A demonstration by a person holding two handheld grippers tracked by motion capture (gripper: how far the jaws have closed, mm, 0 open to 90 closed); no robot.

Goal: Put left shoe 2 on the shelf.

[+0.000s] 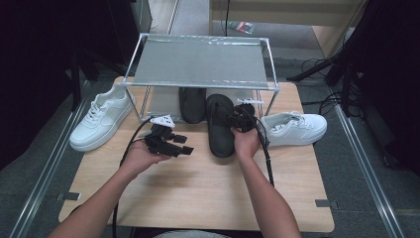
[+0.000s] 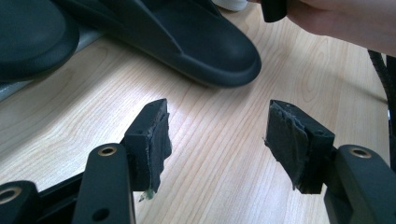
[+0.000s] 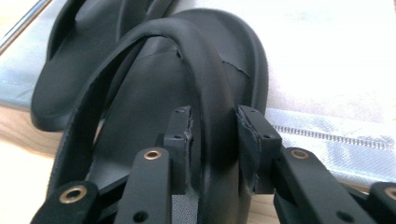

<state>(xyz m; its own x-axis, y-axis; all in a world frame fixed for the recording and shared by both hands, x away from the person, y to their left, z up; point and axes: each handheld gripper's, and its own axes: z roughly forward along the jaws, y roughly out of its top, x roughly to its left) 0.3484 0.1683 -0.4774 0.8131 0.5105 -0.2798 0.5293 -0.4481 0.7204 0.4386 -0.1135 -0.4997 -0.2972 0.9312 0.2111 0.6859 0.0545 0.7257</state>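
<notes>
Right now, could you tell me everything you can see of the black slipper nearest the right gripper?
The black slipper is a matte, rubbery-looking slide with a broad strap arching over its footbed. It lies sole-down on the wooden table, one end under the rack, beside its twin. The right gripper straddles the strap's edge; the left pad looks against it, the right slightly apart.

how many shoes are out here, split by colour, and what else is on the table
White sneakers: 2, left sneaker and right sneaker
Black slippers: 2, near slipper and far slipper
Metal rack: 1
Total: 5
</notes>
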